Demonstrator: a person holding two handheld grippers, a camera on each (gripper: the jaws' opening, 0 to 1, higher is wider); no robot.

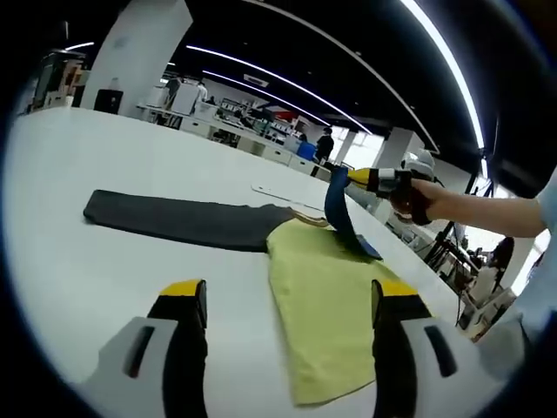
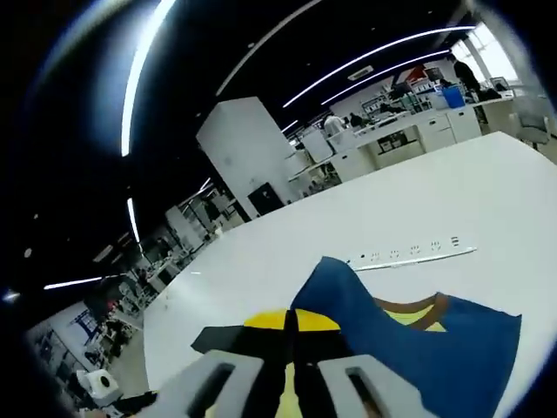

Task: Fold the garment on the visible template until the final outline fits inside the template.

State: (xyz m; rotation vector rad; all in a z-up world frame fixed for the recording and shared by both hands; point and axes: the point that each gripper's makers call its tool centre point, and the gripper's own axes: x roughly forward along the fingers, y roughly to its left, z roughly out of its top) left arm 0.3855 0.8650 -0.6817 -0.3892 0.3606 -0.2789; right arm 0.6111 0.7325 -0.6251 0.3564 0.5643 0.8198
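Spread flat on the white surface (image 1: 104, 174): a garment with a dark sleeve (image 1: 174, 219) stretching toward 9 o'clock in the left gripper view and a yellow-green body panel (image 1: 326, 305) running down toward 6 o'clock. Hovering above it near 6 o'clock, the left tool (image 1: 287, 296), jaws apart and gripping nothing. Further right, at about 2 o'clock, the right tool (image 1: 370, 179) in a person's hand (image 1: 413, 198), pinched on a raised blue sleeve (image 1: 338, 209) and lifting it off the panel; in the right gripper view, yellow tips pressed together on that blue cloth (image 2: 383, 335) at 6 o'clock, a brown collar edge (image 2: 409, 306) just beyond, a white strip (image 2: 418, 252) lying farther off. No template outline readable here. Best done slowly: carry the blue sleeve across the panel toward 9 o'clock, keep tension even, lay it flat before letting go. Likely worth pinning the yellow-green hem with the left tool first, to stop the body dragging along.
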